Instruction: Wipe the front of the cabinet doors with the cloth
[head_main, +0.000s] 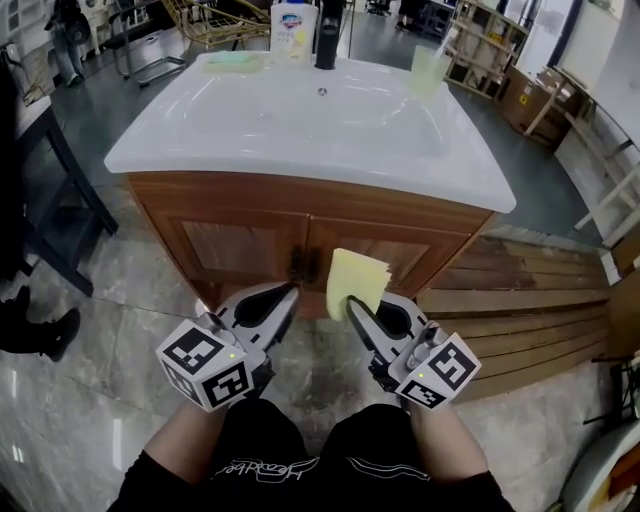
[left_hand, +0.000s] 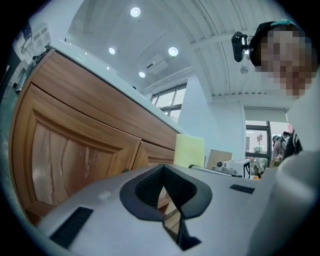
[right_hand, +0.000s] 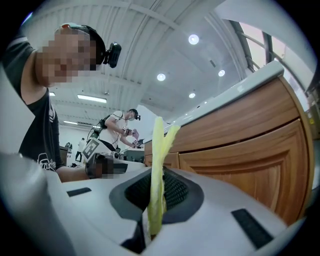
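Note:
A wooden cabinet under a white sink top (head_main: 200, 140) has two doors, left door (head_main: 235, 245) and right door (head_main: 415, 255), with dark knobs (head_main: 300, 265) at the middle seam. My right gripper (head_main: 352, 308) is shut on a folded pale yellow cloth (head_main: 357, 280), which stands upright just in front of the right door near the seam. Seen from the right gripper (right_hand: 156, 202), the cloth (right_hand: 159, 160) rises between the jaws beside the door (right_hand: 250, 165). My left gripper (head_main: 287, 297) (left_hand: 169, 195) is shut with nothing in it, low before the left door (left_hand: 65, 155). The cloth (left_hand: 189, 150) shows to its right.
On the sink top stand a soap bottle (head_main: 293, 30), a black faucet (head_main: 328, 35), a pale green cup (head_main: 428, 70) and a green dish (head_main: 232, 62). Wooden planks (head_main: 520, 300) lie right of the cabinet. A dark table leg (head_main: 70, 200) and someone's shoes (head_main: 40, 330) are at left.

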